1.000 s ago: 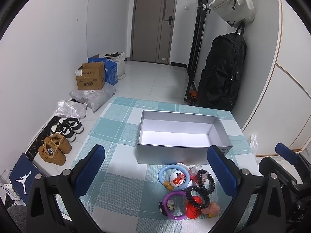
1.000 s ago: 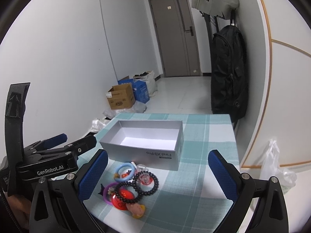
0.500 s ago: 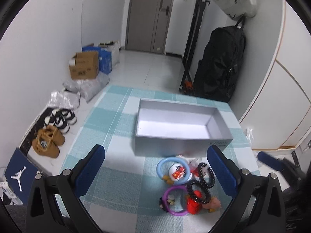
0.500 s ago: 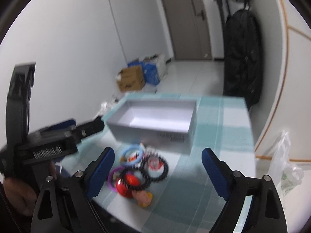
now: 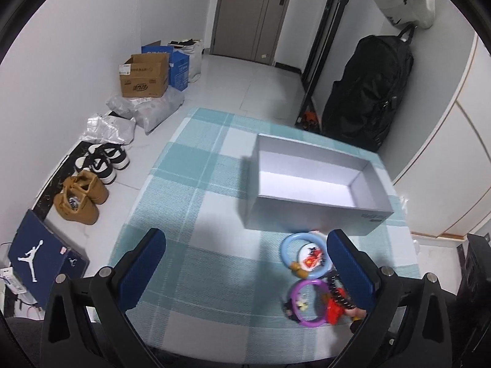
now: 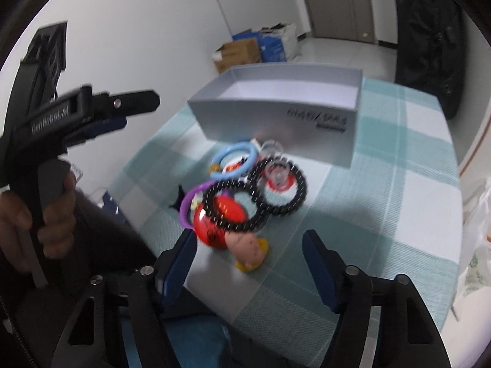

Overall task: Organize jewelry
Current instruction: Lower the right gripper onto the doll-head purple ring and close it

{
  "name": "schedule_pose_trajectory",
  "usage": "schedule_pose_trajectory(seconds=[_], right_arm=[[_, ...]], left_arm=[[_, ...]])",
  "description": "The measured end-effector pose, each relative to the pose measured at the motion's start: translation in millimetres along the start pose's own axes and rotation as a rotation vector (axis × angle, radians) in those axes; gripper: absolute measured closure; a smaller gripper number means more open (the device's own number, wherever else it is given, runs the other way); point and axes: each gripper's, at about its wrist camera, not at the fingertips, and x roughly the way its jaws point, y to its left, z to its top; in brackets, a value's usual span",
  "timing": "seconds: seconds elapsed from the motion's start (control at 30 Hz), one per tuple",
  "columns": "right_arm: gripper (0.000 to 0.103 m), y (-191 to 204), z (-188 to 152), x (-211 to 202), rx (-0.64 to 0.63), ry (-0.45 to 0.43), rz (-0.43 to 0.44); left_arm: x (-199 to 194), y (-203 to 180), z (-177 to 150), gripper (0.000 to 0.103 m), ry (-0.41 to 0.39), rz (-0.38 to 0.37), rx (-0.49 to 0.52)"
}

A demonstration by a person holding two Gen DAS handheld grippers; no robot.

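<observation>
Lying just ahead of the closing right tongs (image 6: 248, 263): jewelry pile (image 6: 245, 190).

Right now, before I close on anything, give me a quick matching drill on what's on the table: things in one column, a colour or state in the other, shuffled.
Things:
1. box
2. upper ring
3. lower ring
4. coil bands

Descriptions:
A. purple
B. black, two overlapping
C. grey, open, nothing inside
D. light blue, nearest the box

Pairs: 1-C, 2-D, 3-A, 4-B
</observation>
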Motion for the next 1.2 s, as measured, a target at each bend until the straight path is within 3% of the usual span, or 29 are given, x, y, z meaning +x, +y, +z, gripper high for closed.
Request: schedule_pose_trajectory(seconds=[0.2, 0.37, 0.7, 0.97, 1.2], right_arm=[[0.055, 3, 1, 8, -0.023, 0.027, 0.005], [0.077, -1, 3, 7, -0.025, 0.042, -0.012], [0.077, -10, 3, -4, 0.011, 0.015, 0.010], [0.077, -22, 4, -16, 0.068, -0.019, 0.005], [0.077, -26, 6, -22, 0.086, -0.047, -0.001]], left_arm=[[10, 7, -4, 0.001, 0.059, 0.019, -0.007], [18, 16, -8, 0.001, 0.119, 0.019, -0.024], [27, 13, -18, 0.002, 0.220, -0.049, -0.026], [31, -5, -33, 0.012, 0.295, -0.100, 0.056], [34, -20, -37, 0.042, 0.315, -0.102, 0.136]])
